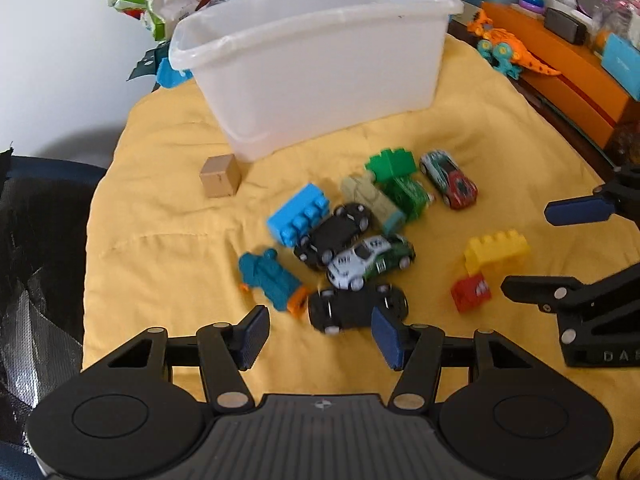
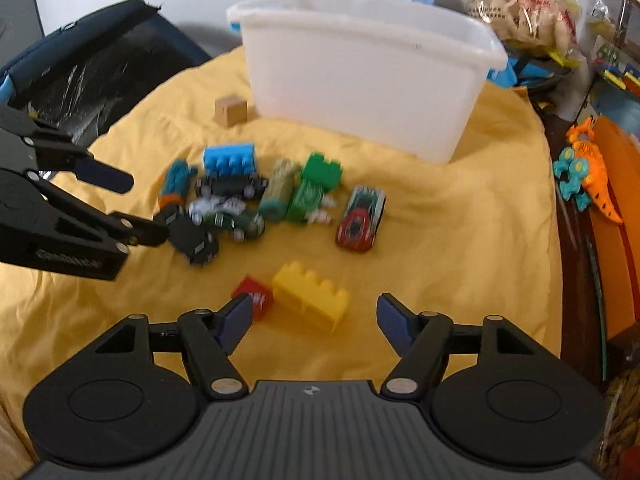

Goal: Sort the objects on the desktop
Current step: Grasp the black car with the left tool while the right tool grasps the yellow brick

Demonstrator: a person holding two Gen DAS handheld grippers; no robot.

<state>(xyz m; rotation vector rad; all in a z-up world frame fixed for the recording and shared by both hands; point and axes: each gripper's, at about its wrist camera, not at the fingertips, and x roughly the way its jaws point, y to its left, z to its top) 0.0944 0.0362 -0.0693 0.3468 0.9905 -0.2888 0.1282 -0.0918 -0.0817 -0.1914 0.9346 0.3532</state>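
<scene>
- Left tool [image 1: 320,338]: jaws spread wide, holding nothing; a black toy car [image 1: 357,307] lies just ahead of its blue pads, partly between them.
- Right tool [image 2: 314,322]: jaws spread wide, holding nothing; a yellow block [image 2: 311,296] lies between and just beyond its fingers, with a small red block [image 2: 253,293] touching the block's left end.
- Surface: covered by a yellow cloth [image 1: 168,240] that carries all the toys.
- White bin [image 1: 316,76]: stands upright at the far edge of the cloth; its inside is not visible from either view.
- Cardboard cube [image 1: 220,176]: sits just beside the bin's near left corner.
- Toy cluster, middle of the cloth: a blue block [image 1: 298,214], a second black car [image 1: 334,236], a white and green car [image 1: 370,260], a beige toy [image 1: 374,202], a green car [image 1: 408,194] and a green block [image 1: 390,164] lie touching or nearly so.
- Teal and orange toy [image 1: 272,280]: lies at the cluster's left edge.
- Red car [image 1: 450,180]: lies apart at the cluster's right edge.
- Orange dinosaur [image 1: 508,48]: rests off the cloth, beyond its far right corner.
</scene>
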